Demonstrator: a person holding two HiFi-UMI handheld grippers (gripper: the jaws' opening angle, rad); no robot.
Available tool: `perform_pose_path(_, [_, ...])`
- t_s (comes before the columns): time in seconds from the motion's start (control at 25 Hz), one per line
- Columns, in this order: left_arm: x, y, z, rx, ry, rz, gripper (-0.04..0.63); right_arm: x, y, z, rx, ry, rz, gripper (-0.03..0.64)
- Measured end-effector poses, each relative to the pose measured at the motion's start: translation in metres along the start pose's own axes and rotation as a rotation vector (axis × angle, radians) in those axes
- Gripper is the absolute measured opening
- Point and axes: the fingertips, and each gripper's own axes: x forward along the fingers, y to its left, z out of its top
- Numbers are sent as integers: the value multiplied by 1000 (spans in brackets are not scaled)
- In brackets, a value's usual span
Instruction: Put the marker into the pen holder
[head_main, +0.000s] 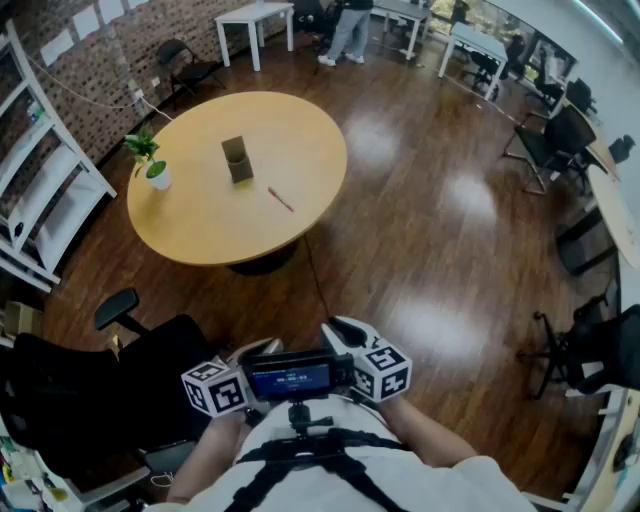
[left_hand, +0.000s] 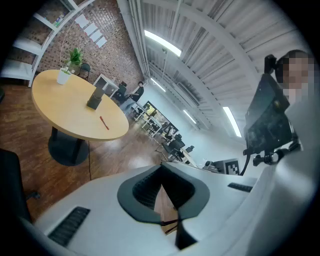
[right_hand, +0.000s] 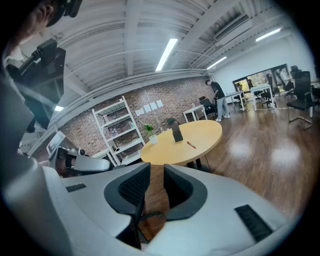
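Both grippers are held low and close in front of the person's chest, side by side, tilted slightly downward toward the round table (head_main: 200, 235), which stands well apart from them. The left gripper (left_hand: 161, 171) holds nothing; its jaws seem to meet at the tips, with only a thin wedge of floor showing behind them. The right gripper (right_hand: 154, 171) has its jaws clearly apart and nothing between them. The red marker (head_main: 280, 200) lies flat on the table, near the upright pen holder (head_main: 237, 160) (a potted plant (head_main: 150, 165) stands further left).
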Motion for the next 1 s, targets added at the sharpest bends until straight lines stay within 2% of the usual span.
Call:
perform_pose_path(0.6, [24,-8,-5,-42,-31,51,-8,-8,-30,-8,22,91,41,92])
perform_pose_path(0.8, [43,-20,4,-22,-47,55,-8,-16,-51,4,21,94,50,92])
perform_pose_path(1.0, [35,-19,-2,-42,-58,96,-8,-11,-52,-2,26,117,76,92])
